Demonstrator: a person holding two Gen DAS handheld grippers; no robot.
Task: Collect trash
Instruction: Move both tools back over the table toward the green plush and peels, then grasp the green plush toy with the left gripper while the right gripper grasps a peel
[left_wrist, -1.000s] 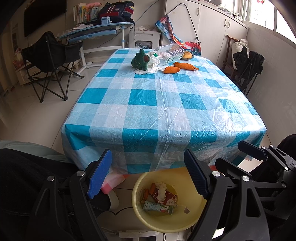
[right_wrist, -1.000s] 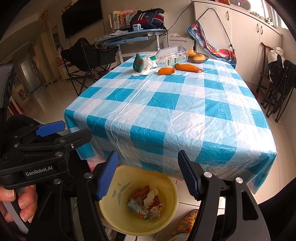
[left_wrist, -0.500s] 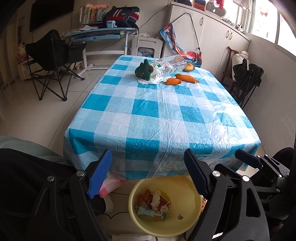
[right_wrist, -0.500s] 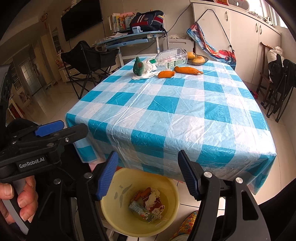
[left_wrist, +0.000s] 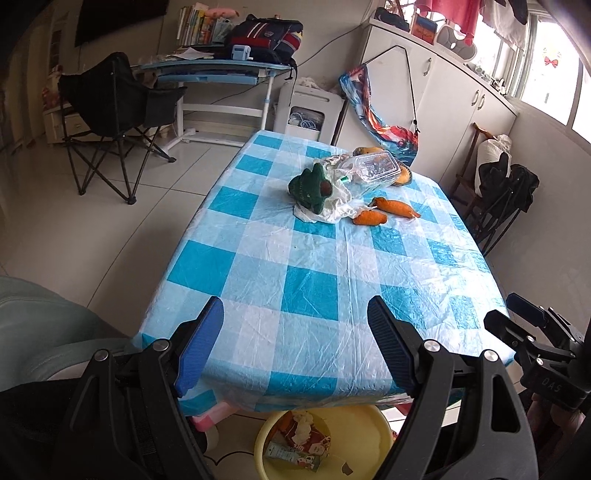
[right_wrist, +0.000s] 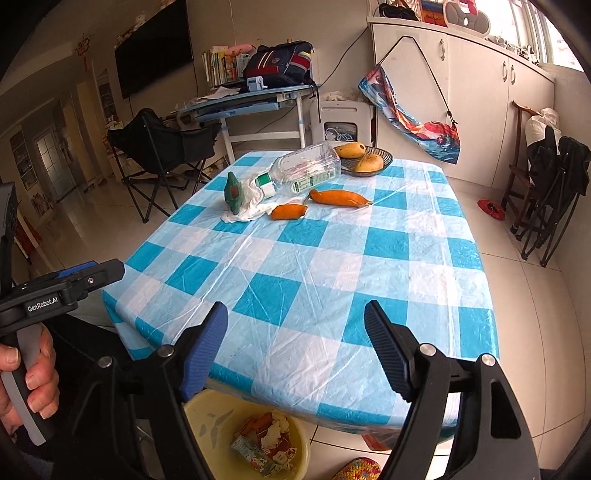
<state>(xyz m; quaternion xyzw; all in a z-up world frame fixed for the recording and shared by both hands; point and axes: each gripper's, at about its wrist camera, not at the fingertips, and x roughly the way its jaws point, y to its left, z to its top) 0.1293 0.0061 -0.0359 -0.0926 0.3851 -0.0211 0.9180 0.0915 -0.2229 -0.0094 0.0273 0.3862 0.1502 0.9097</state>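
**Some trash binned, more left on the far end of the table**

Left wrist view: the left gripper (left_wrist: 295, 325) is held with its jaws spread wide and nothing between them, low in the frame over the near edge of the checked table (left_wrist: 258, 280). At the bottom centre, partly under the table edge, a yellow basin (left_wrist: 373, 435) is seen with cartons and scraps already in it. In the upper middle, a clear plastic bottle (left_wrist: 369, 171), a crumpled white bag (left_wrist: 336, 210), a green plush toy (left_wrist: 310, 186) and two carrots (left_wrist: 384, 212) are grouped together, well apart from the gripper.

Right wrist view: the right gripper (right_wrist: 295, 328) is likewise spread and empty at lower centre. The basin is shown at the bottom, the bottle and bag in the upper middle, a fruit bowl (right_wrist: 365, 160) just behind them.

The task is judged partly done; the bottle and bag appear still to be collected.
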